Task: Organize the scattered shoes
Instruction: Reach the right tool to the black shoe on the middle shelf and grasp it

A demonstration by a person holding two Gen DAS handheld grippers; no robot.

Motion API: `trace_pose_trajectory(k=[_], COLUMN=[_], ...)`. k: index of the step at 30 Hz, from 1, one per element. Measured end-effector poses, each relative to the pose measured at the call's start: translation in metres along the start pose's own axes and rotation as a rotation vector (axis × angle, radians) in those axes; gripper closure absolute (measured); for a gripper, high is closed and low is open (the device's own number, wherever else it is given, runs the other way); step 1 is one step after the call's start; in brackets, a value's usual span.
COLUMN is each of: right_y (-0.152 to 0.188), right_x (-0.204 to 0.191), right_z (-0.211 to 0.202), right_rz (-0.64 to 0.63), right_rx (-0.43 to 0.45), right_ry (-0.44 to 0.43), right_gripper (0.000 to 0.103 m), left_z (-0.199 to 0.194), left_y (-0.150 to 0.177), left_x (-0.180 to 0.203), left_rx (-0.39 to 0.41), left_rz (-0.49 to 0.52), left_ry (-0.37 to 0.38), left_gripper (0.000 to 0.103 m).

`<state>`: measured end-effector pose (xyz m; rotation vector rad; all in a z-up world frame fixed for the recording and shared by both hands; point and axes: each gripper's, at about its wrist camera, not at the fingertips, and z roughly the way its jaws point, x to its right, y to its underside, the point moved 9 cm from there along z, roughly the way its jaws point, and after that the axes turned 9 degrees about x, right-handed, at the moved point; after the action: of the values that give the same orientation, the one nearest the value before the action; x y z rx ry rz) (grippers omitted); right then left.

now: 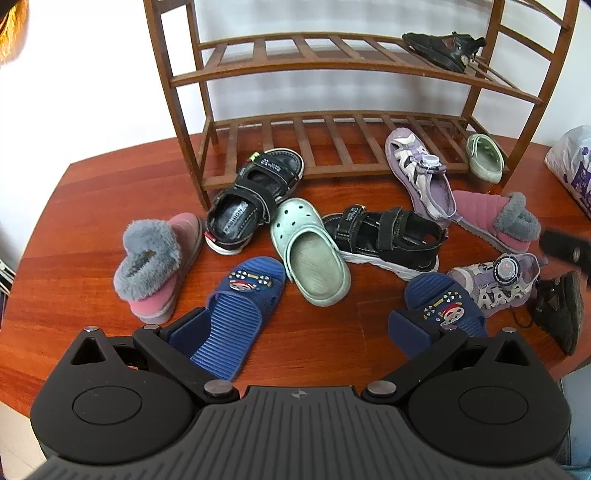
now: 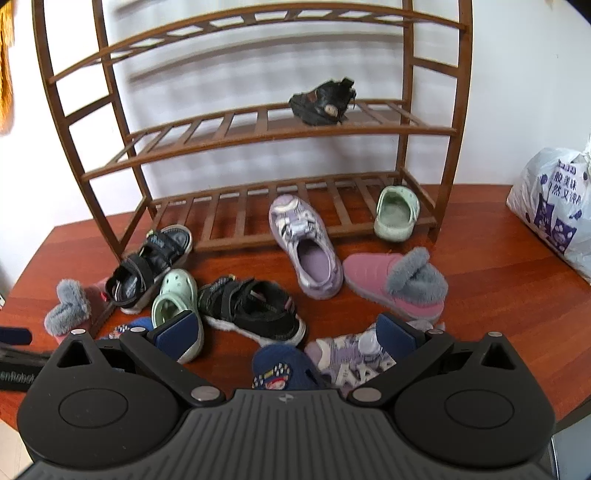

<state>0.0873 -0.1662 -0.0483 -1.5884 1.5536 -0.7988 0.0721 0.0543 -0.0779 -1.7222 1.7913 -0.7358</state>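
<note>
Several children's shoes lie scattered on a red-brown table [image 1: 92, 192] in front of a wooden shoe rack [image 1: 332, 70]. My left gripper [image 1: 299, 328] is open above two blue slides [image 1: 236, 314] [image 1: 443, 306], with a green clog [image 1: 310, 251] beyond. My right gripper [image 2: 288, 332] is open over a blue slide [image 2: 277, 369] and a purple sneaker [image 2: 351, 354]. One black shoe [image 2: 325, 103] sits on the middle shelf, a second green clog [image 2: 395, 214] on the lowest shelf. Black sandals [image 2: 255, 306] [image 2: 151, 266], pink fur boots [image 2: 399, 284] [image 2: 70, 310] and another purple sneaker [image 2: 306, 247] lie between.
A white printed plastic bag [image 2: 554, 206] stands at the table's right side. A second black shoe [image 1: 561, 310] lies near the table's right front edge. The rack's top shelf [image 2: 258, 22] holds nothing. A white wall is behind the rack.
</note>
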Motion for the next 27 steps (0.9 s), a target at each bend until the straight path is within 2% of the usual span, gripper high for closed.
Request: trace_pose_trajectory(k=[12,27], right_y=[-0.079,-0.154], right_x=[0.022,0.059], right_z=[0.043,0.154], right_rz=[-0.065,-0.071], right_rx=[0.089,0.09], right_ry=[0.029,-0.044], right_gripper=[0.0,0.0], left_z=[0.01,0.026], left_y=[-0.006,-0.019], left_x=[-0.015,-0.02], left_rx=[0.0,-0.046], left_rz=[-0.015,-0.09], left_ry=[-0.013,-0.109], left_gripper=[0.0,0.0])
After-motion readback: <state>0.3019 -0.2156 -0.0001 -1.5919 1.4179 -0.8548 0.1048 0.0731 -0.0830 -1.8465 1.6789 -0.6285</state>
